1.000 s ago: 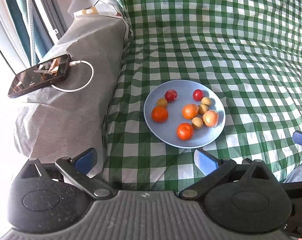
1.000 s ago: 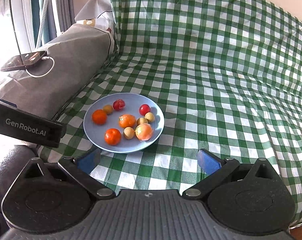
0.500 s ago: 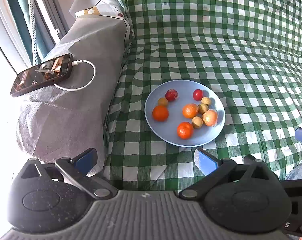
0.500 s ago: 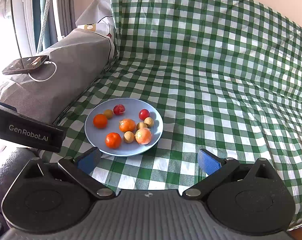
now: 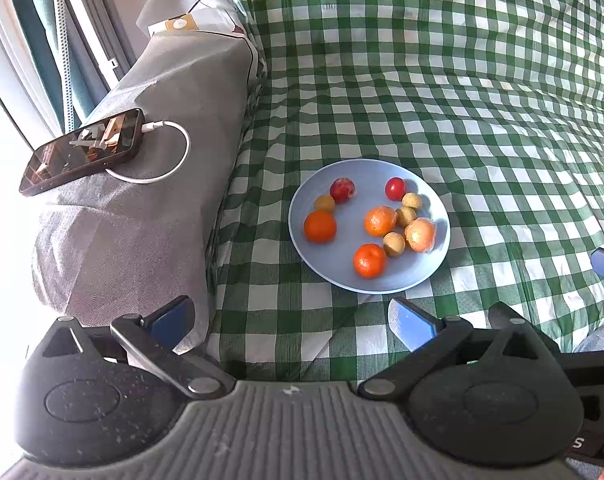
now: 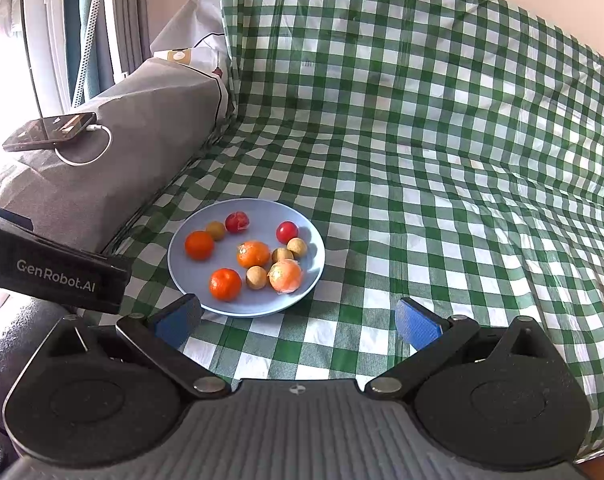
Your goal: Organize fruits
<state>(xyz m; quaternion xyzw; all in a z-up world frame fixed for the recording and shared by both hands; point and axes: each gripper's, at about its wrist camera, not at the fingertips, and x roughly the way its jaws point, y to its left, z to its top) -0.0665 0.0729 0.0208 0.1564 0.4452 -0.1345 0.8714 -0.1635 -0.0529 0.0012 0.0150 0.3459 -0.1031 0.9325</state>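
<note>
Hovering short of blue plate [image 6: 306, 236] of mixed fruit on green checked cloth [image 6: 442, 184], left gripper [image 5: 285, 318] spread wide and empty, right gripper [image 6: 297, 320] likewise, phone [image 5: 81, 150] on grey armrest [image 5: 141, 220].

The checked cloth [image 6: 442, 184] lies bare to the right of and behind the blue plate [image 6: 302, 292], so a claw could come in freely from those sides. On the plate's left the grey-covered armrest [image 5: 153, 184] rises close beside the rim, carrying a phone [image 5: 81, 150] and its white cable [image 5: 169, 160]. Fruit crowds the plate's right half; its left-middle is barer.
</note>
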